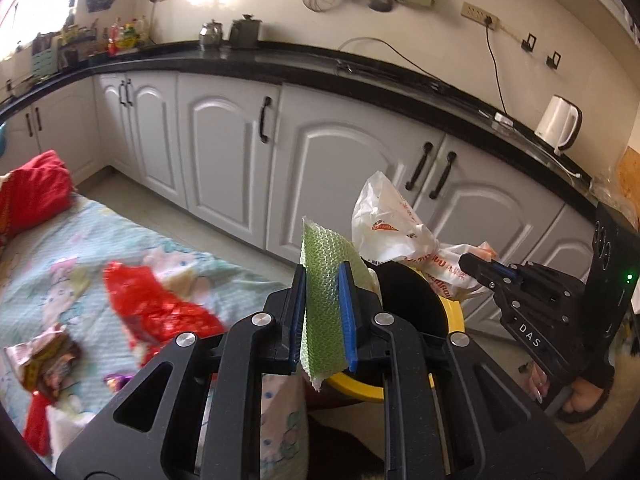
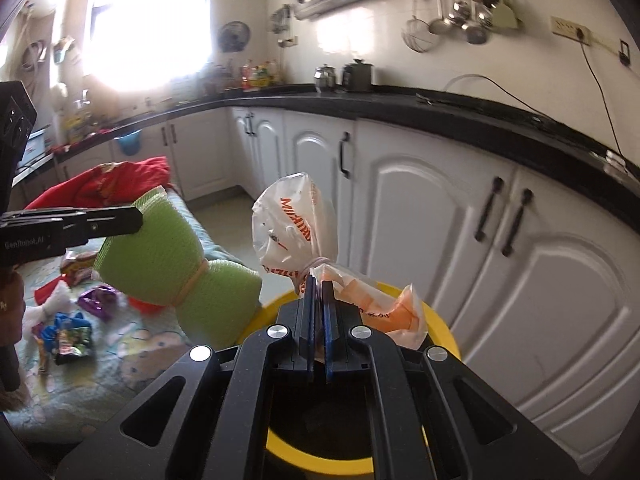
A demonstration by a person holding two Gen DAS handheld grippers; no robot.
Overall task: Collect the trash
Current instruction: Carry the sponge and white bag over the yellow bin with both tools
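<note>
Below both claws the yellow bin's (image 2: pixel 436 322) black mouth lies open. The green foam (image 2: pixel 168 252) and white bag (image 2: pixel 288 220) crowd the gap between the claws; cabinets (image 2: pixel 440 220) wall off the space ahead.

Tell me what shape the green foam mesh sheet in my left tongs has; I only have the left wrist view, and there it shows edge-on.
Observer: The green foam mesh sheet is cinched into a bow shape by a tan rubber band around its middle. The left tongs grip one upper corner.
Operator: Where do the right tongs hold the bag?
Observer: The right tongs are shut on the clear plastic bag with orange print just beside its tied neck, above the round yellow-rimmed bin.
Operator: Any trash I cannot see?
Observer: A crumpled blue wrapper lies on the patterned bedspread.
</note>
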